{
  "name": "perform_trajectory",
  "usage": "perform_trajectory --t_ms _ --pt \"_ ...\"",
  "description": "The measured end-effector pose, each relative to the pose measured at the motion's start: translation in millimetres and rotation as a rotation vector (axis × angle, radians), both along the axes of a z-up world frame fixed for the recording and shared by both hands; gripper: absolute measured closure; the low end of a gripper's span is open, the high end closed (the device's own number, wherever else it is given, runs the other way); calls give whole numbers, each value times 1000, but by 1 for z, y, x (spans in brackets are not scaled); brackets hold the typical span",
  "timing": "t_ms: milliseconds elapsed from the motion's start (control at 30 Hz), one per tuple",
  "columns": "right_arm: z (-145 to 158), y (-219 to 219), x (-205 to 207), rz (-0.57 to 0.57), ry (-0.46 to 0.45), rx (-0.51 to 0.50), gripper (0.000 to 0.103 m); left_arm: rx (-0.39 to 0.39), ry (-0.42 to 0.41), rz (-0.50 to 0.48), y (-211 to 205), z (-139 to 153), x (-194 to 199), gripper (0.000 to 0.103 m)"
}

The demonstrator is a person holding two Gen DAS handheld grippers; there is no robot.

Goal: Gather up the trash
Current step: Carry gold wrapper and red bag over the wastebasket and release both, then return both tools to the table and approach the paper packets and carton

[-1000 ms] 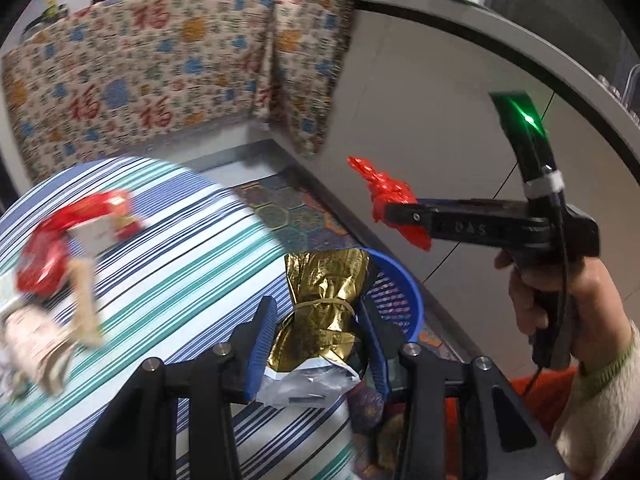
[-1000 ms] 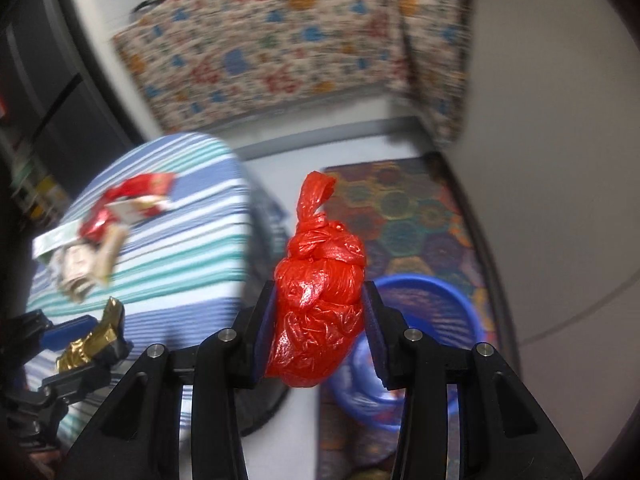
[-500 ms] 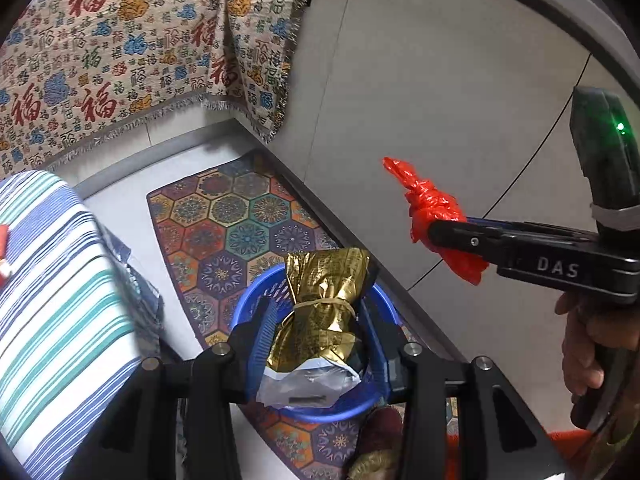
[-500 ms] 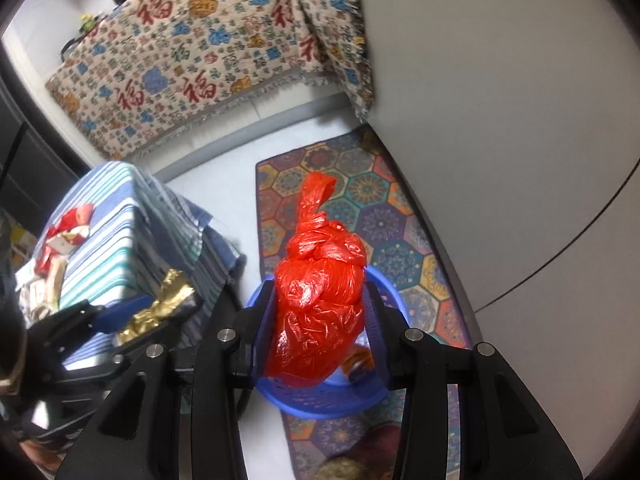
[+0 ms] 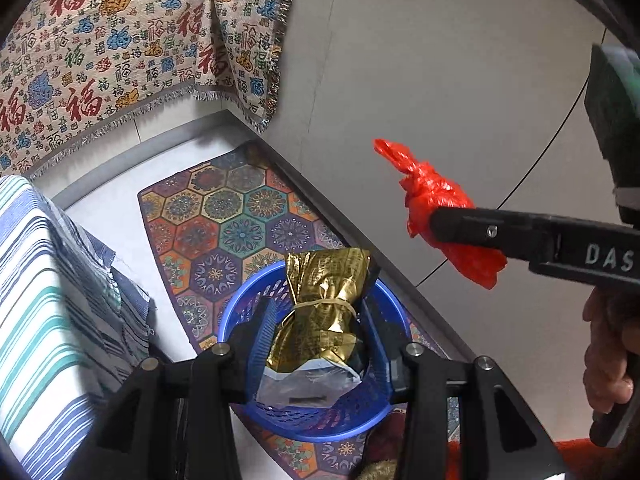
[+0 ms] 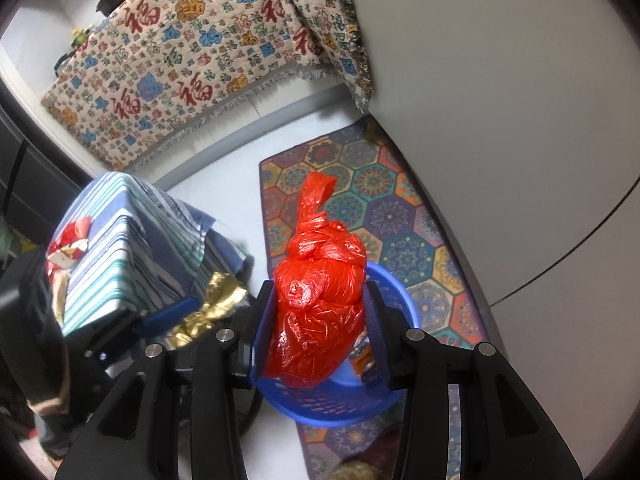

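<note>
Blue basket (image 6: 404, 300) mostly hidden behind clamped red bag (image 6: 320, 312).

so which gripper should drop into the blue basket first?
Left, probably. The left gripper holds the gold foil bag over the blue plastic basket; the red knotted plastic bag hangs off to the side.

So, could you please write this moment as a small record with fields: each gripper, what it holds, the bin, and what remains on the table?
left gripper: shut on gold foil bag, above the basket
right gripper: shut on red plastic bag, knotted on top, above the basket
bin: blue plastic basket on patterned rug
table: striped cloth, red-and-white wrappers on it
basket contents: some trash, unclear
</note>
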State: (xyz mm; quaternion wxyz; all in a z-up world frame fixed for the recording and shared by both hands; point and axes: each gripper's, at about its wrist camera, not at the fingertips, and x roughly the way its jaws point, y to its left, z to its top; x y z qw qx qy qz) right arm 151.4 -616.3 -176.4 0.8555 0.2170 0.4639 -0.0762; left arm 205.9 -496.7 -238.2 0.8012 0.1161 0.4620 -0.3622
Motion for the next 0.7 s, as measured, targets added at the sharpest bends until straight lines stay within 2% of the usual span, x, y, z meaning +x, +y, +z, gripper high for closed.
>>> perform_trajectory --t_ms 33,67,100,133,333,500,700 --pt "0 0 1 -1 -4 2 55 -2 2 -8 -2 -3 0 56" --pt "0 0 2 -3 -9 3 53 1 7 -17 -5 -7 1 47" --pt "0 -1 3 -10 -18 4 43 5 11 -22 -6 -11 2 41" --pt "1 -3 2 -21 -27 7 39 7 8 -20 -8 -14 2 33" --pt "15 -9 -4 -72 -87 -10 29 25 1 -6 -8 -20 4 31" --pt "30 -6 -9 -96 -131 -87 20 0 -103 41 9 19 -9 31" --pt "49 7 -11 -90 -183 -150 17 -12 -185 115 47 78 -32 31"
